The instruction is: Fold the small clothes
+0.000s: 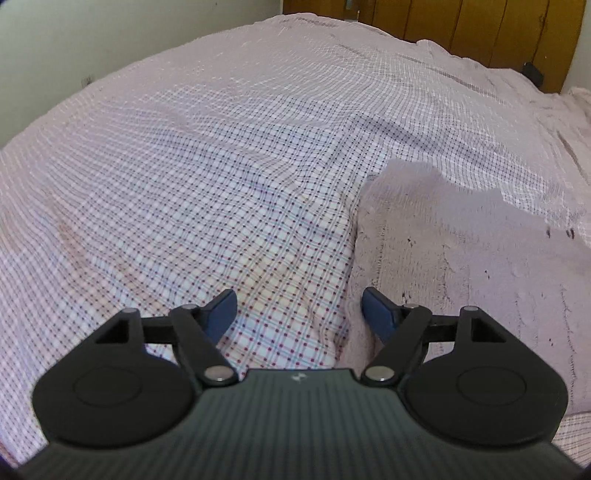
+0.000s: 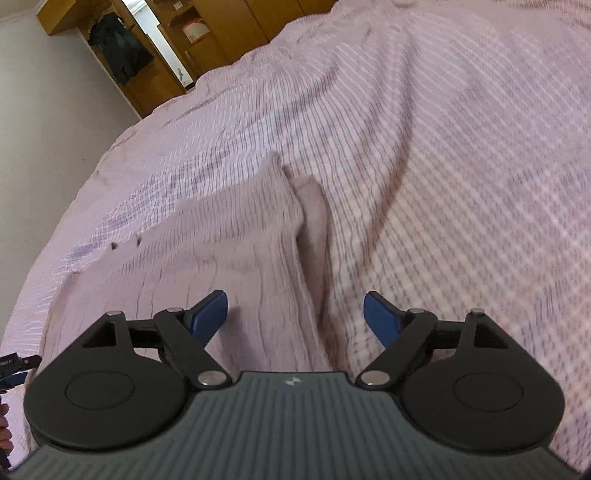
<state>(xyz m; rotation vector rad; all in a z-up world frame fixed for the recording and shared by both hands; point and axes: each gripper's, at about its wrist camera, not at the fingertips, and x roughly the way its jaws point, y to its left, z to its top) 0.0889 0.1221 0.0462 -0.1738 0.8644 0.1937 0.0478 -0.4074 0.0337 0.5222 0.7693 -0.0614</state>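
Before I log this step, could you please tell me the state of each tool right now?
Left tool: open, holding nothing.
Right tool: open, holding nothing.

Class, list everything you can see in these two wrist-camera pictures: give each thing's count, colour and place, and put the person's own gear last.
Garment: one, pale mauve knit with dark specks, lying on the bed, partly folded.
Bedsheet: one, pink-and-white check, covering the bed.
Headboard: one, brown wood, far edge of the bed.
Wardrobe: brown wood, past the bed; dark clothing hangs there.
Wall: off-white, beside the bed.
Left gripper: one, black with blue pads, open, over the garment's edge.
Right gripper: one, same colours, open, above the garment.
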